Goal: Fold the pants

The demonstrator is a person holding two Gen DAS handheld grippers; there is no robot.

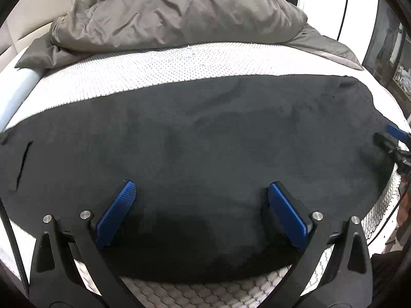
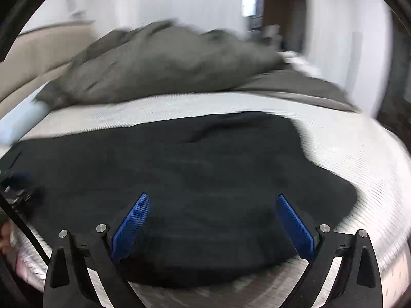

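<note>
the black pants (image 1: 205, 148) lie flat on the bed (image 1: 159, 69), spread as 1 broad dark band whose long axis runs left to right across both views, parallel to the near mattress edge. behind them, well apart across a strip of bare white mattress, a grey duvet (image 1: 167, 18) is heaped.

the left gripper (image 1: 201, 215) hangs just over the near edge of the pants, its 2 blue pads (image 1: 117, 213) spread wide with only cloth under the gap and nothing pinched. the right gripper (image 2: 213, 224) is likewise spread wide over the near edge, farther toward the right end of the garment; its view is motion-blurred, so whether its pads touch the fabric cannot be told. in the left wrist view the right gripper also shows at the far right margin, by the end of the pants.

both grippers face across the short width of the pants, with the long axis crossing in front of them. the right end, where the black edge curves back to bare mattress (image 2: 359, 154), is nearer the right gripper; the left end, with a slit-like pocket (image 1: 24, 164), is nearer the left. as a judgement, a fold along the length would call for 1 end to be carried sideways toward the other, rather than away from the person.
</note>
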